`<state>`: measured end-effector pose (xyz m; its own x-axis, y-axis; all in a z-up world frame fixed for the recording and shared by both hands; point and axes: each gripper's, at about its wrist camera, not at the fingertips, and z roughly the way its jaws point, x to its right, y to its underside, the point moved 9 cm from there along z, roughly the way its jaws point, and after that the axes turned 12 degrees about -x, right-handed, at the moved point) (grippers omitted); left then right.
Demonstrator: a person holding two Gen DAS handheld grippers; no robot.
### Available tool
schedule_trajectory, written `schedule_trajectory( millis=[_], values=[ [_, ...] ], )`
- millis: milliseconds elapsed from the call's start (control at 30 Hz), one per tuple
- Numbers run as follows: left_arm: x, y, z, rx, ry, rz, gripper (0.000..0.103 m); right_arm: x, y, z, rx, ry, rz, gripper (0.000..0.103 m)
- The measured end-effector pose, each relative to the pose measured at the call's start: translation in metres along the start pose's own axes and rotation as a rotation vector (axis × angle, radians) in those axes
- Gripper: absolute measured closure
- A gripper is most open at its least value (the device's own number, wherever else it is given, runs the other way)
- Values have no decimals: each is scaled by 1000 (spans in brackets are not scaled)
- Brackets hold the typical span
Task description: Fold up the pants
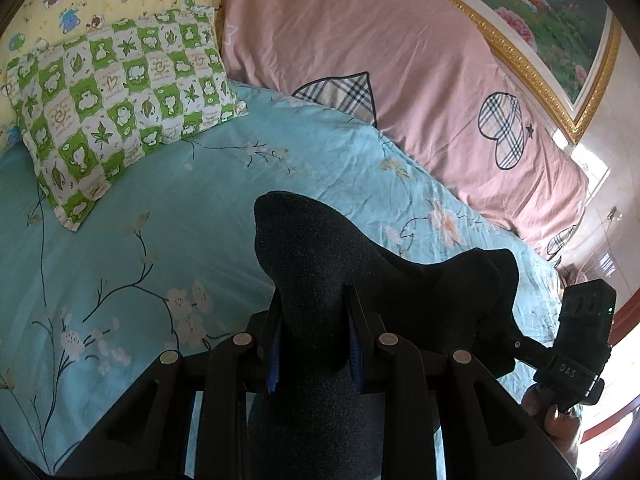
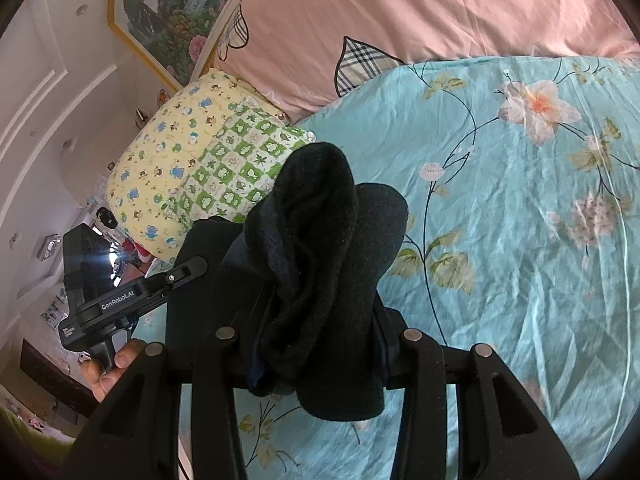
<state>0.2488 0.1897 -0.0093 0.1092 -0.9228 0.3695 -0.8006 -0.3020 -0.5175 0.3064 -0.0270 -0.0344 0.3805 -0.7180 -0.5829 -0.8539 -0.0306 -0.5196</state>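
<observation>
The blue floral bed (image 1: 120,220) lies below, pillows at its head edge. The dark pants (image 1: 320,264) hang over its middle, bunched in both narrowly parted claws, left gripper (image 1: 314,344) and right gripper (image 2: 320,344), likely raised for laying flat.

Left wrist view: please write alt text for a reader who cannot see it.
The left gripper clamps a bunched fold of dark pants above a light blue floral bedsheet. A green checked pillow lies beyond on the left, a pink quilt behind.
</observation>
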Motion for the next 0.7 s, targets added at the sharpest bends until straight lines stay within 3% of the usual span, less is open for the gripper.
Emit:
schedule_trajectory(
  millis=[167,400,500,600,700],
  values=[
    [-11,-2,19,-33,-10,-13,77,10,-6,14,-29,15,7,59],
    [-21,3,38,-48,-40,0,75,37,-1,26,-46,75,48,44],
    [-25,6,47,-56,-50,3,70,53,4,25,-49,114,50,39],
    [-32,6,55,-57,-62,-6,57,66,6,21,-31,119,70,30],
    [-33,6,54,-48,-71,-8,53,72,8,19,-27,98,95,30]
  ],
)
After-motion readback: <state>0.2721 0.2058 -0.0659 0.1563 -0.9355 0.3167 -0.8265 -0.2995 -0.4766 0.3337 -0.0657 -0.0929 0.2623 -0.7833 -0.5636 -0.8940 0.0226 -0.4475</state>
